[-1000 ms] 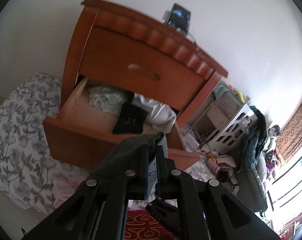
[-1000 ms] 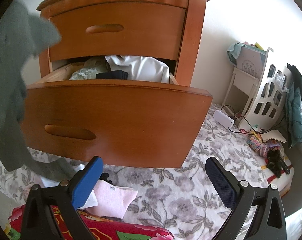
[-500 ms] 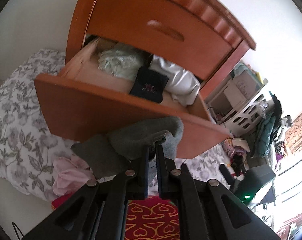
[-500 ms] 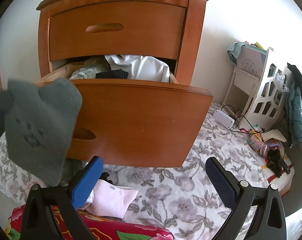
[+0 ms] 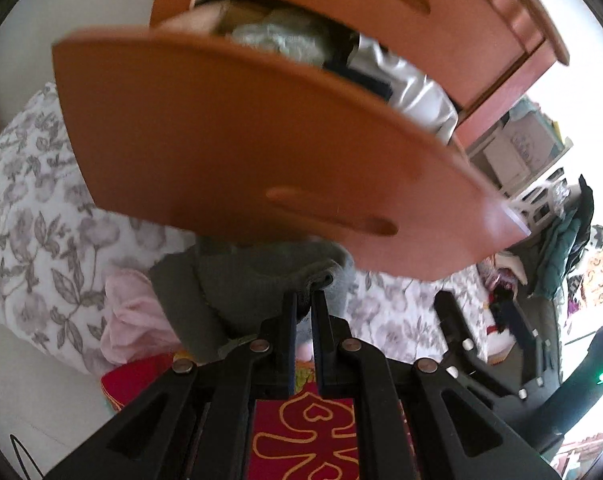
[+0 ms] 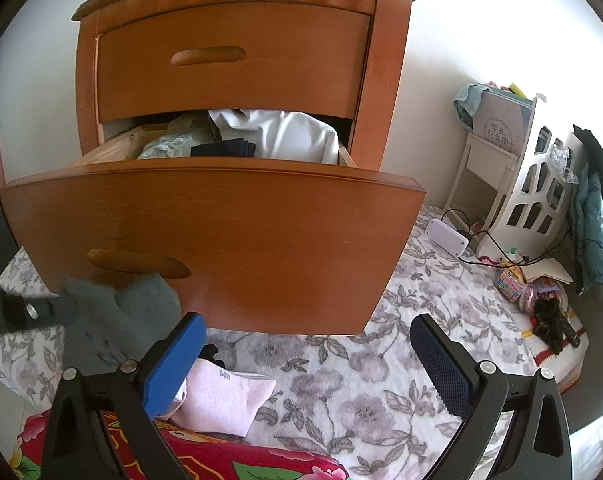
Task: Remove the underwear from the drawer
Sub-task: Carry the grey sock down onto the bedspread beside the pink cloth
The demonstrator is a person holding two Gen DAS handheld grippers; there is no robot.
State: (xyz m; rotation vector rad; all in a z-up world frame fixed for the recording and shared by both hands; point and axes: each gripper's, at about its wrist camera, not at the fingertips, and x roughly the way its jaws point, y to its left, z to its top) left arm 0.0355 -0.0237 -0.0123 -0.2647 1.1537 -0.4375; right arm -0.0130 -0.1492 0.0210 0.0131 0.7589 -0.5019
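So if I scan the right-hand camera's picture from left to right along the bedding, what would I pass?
Grey underwear pinched in the left gripper → pink folded garment → white box with a cable → white cut-out rack → dark teal jacket hanging at the far right.

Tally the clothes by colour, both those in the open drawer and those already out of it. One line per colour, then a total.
Grey: 1, the grey underwear in the left gripper
Pink: 1, the pink garment on the floral blanket
White: 1, the white garment in the open drawer
Dark navy: 1, the folded dark piece
Pale green: 1, the pale green piece
Total: 5
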